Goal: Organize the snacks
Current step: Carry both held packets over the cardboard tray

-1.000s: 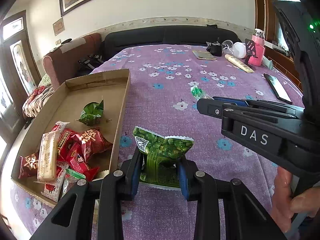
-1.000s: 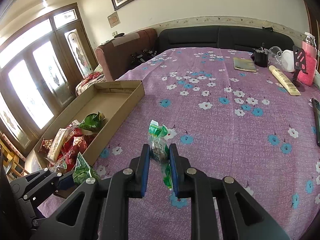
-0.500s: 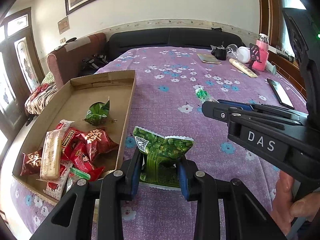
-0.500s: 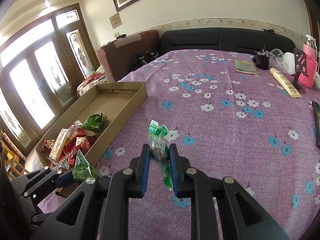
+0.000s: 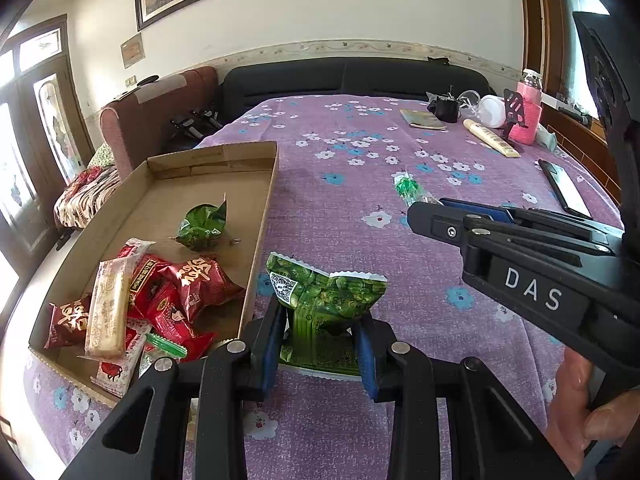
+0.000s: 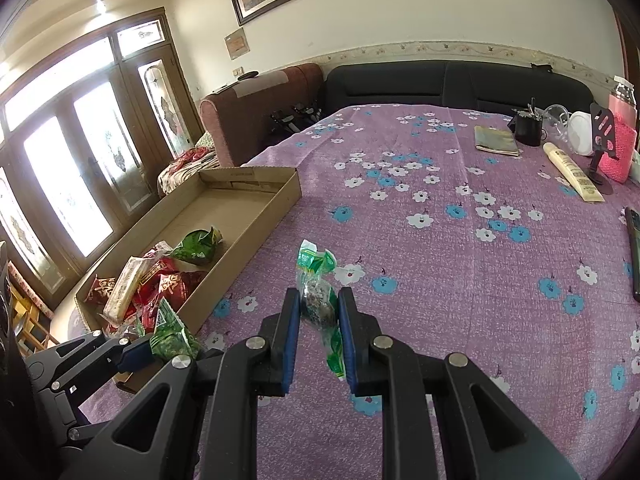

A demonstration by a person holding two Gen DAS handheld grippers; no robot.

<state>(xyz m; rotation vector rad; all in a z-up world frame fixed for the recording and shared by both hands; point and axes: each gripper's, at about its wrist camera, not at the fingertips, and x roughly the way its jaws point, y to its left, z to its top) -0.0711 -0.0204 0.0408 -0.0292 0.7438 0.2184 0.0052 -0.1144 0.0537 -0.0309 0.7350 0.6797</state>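
We see our left tool (image 5: pixel 320 344) clamped on a green pea packet (image 5: pixel 326 300), its blue-padded fingers (image 5: pixel 272 344) pressing the crumpled lower half from both sides while the top of the packet fans out above them. The packet sits upright just beside the near right corner of the cardboard tray (image 5: pixel 262 216), outside its wall and over the purple flowered cloth (image 5: pixel 360 128).

Our right tool (image 6: pixel 319 320) is closed on a slim clear-and-green candy wrapper (image 6: pixel 318 280), gripped around its dark middle so that the green twisted top stands above the fingers and the tail hangs below. From the left wrist view the same tool (image 5: pixel 424 204) reaches in from the right, with the wrapper's green end (image 5: pixel 406 188) poking past its tip. We cannot tell whether the wrapper touches the cloth or is held just above it.

Inside the tray, a heap of red packets (image 5: pixel 176 288) lies at the near end, with a long pale bar (image 5: pixel 110 304) resting across them. A second green packet (image 5: pixel 202 224) lies alone nearer the middle.

At the far right of the cloth stand a pink bottle (image 5: pixel 530 112), a cream tube (image 5: pixel 490 142) and a dark phone (image 5: pixel 564 192).
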